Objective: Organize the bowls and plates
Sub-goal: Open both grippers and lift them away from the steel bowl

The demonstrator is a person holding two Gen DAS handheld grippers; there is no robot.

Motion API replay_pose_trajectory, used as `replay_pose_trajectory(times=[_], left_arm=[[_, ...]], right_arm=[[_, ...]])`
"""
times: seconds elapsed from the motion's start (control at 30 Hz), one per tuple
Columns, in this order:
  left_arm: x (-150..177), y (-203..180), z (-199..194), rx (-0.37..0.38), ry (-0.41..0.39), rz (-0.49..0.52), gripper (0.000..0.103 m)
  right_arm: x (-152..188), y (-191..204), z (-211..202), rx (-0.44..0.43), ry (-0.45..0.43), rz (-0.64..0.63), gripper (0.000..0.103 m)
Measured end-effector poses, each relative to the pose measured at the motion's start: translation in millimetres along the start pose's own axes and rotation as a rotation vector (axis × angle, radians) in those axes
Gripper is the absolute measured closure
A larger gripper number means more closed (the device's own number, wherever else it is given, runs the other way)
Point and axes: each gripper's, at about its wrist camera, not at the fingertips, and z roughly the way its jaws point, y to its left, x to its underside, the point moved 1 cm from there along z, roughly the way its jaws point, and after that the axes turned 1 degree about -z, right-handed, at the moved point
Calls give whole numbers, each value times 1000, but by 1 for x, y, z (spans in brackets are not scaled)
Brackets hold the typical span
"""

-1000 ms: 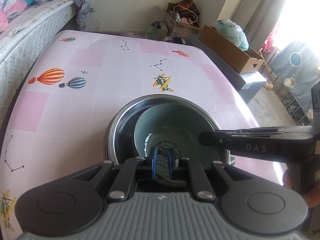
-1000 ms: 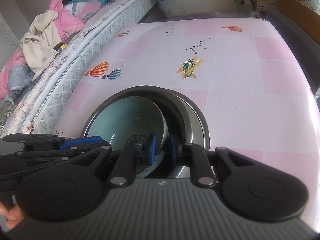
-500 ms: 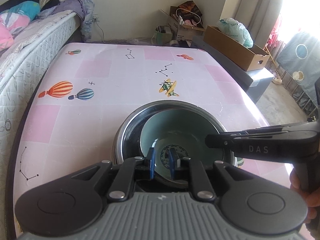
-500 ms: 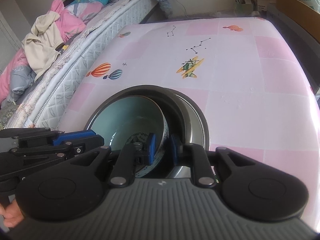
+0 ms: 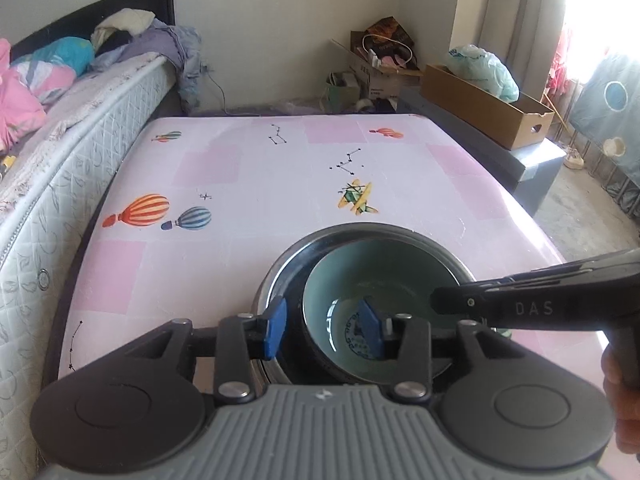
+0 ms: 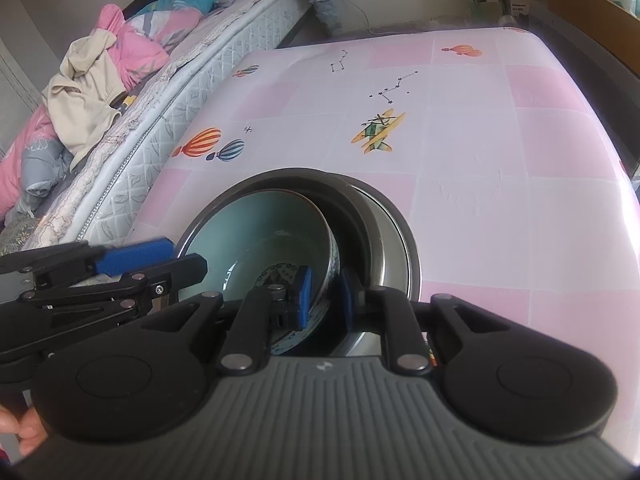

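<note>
A teal ceramic bowl [image 5: 384, 276] [image 6: 276, 232] lies tilted inside a larger metal bowl [image 5: 280, 276] [image 6: 392, 224] at the near end of the pink table. My right gripper [image 6: 326, 300] is shut on the teal bowl's near right rim, one pad inside and one outside. It enters the left wrist view from the right [image 5: 520, 304]. My left gripper [image 5: 323, 330] has its jaws opening. The teal bowl's left rim stands between its pads without being pressed. In the right wrist view the left gripper's fingers [image 6: 136, 256] reach in from the left.
The table [image 5: 280, 184] wears a pink patterned cloth with balloons and a plane. A bed [image 5: 60, 148] with heaped clothes runs along its left side. Cardboard boxes [image 5: 480, 104] and a bag stand beyond the far right corner.
The left gripper's jaws have spread apart and let go of the teal bowl's rim, and its view has tipped up slightly. The right gripper and bowl have stayed put.
</note>
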Motion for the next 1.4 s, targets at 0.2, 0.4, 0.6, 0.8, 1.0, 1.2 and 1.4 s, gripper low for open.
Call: replay_pose_trajectory(times=[0.2, 0.4, 0.6, 0.8, 1.0, 1.2, 1.4], left_arm=[[3, 13, 15, 53, 79, -61, 80], [7, 24, 27, 91, 115, -102, 84], [3, 24, 28, 70, 104, -106, 88], [2, 27, 31, 58, 110, -126, 88], [1, 25, 32, 52, 121, -123, 88], [1, 24, 32, 51, 121, -121, 87], [3, 25, 32, 63, 119, -130, 87]], right_arm=[[3, -2, 0, -13, -2, 21, 88], [7, -3, -1, -28, -18, 38, 87], [8, -9, 0, -60, -31, 51, 86], [6, -13, 3, -92, -34, 59, 86], [4, -11, 6, -96, -36, 54, 86], [5, -10, 7, -96, -34, 59, 86], [7, -12, 7, -97, -38, 67, 86]])
